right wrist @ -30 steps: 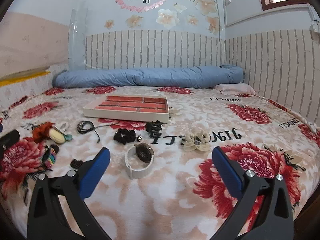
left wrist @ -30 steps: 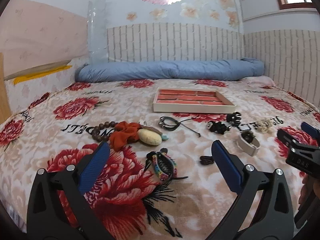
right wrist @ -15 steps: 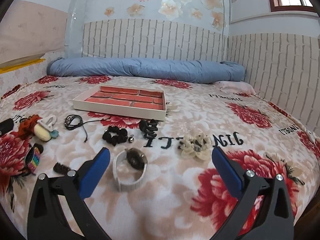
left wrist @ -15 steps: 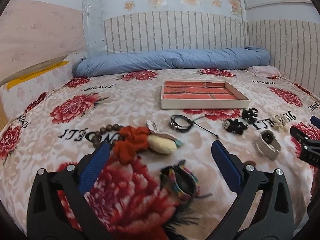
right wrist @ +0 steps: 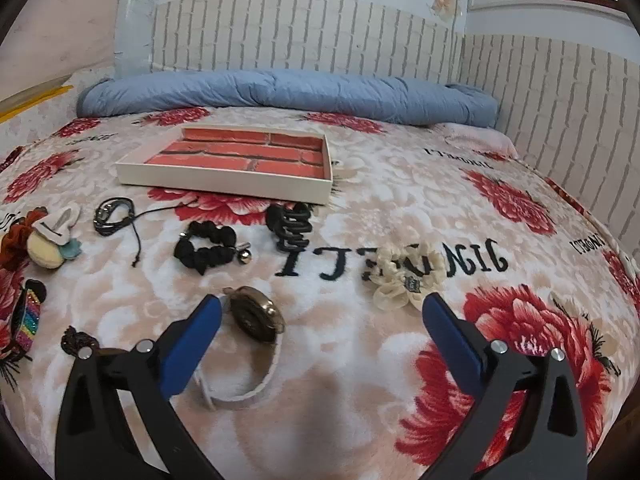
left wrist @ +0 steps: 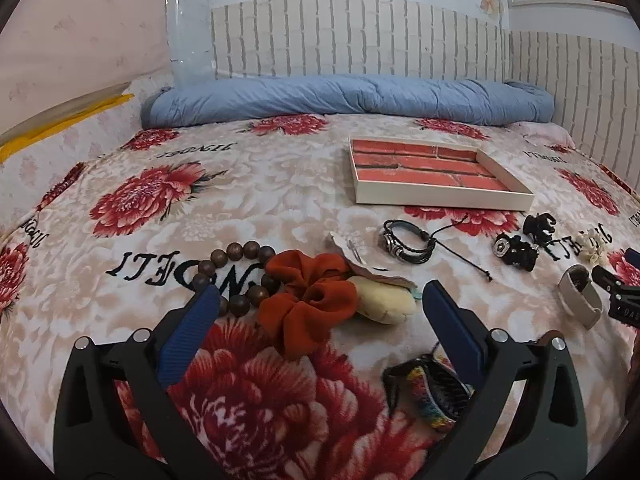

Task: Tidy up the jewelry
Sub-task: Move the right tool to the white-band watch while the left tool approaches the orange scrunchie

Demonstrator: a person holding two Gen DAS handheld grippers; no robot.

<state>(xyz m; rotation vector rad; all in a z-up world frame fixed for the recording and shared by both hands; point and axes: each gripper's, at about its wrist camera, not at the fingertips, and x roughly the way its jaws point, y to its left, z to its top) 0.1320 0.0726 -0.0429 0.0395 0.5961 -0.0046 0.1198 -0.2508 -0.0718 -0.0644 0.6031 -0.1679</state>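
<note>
A shallow white tray [left wrist: 440, 200] with a red brick-pattern floor lies on the bed; it also shows in the right wrist view [right wrist: 224, 178]. My left gripper [left wrist: 318, 304] is open and empty, low over an orange scrunchie [left wrist: 308, 300], a wooden bead bracelet [left wrist: 236, 268] and a cream hair clip [left wrist: 384, 304]. My right gripper [right wrist: 320, 318] is open and empty, just behind a watch [right wrist: 256, 318] with a white band. A cream fabric flower [right wrist: 404, 276], a black claw clip [right wrist: 290, 228] and a black scrunchie [right wrist: 208, 248] lie ahead of it.
A black cord bracelet [left wrist: 408, 240] and a rainbow band [left wrist: 430, 396] lie on the floral blanket [left wrist: 200, 208]. A rolled blue quilt [left wrist: 352, 98] runs along the brick-pattern wall. The right gripper's tip shows at the left view's right edge [left wrist: 618, 292].
Both grippers have moved forward and lower over the bed. The orange scrunchie now sits between the left fingers; the watch is close to the right gripper's left finger.
</note>
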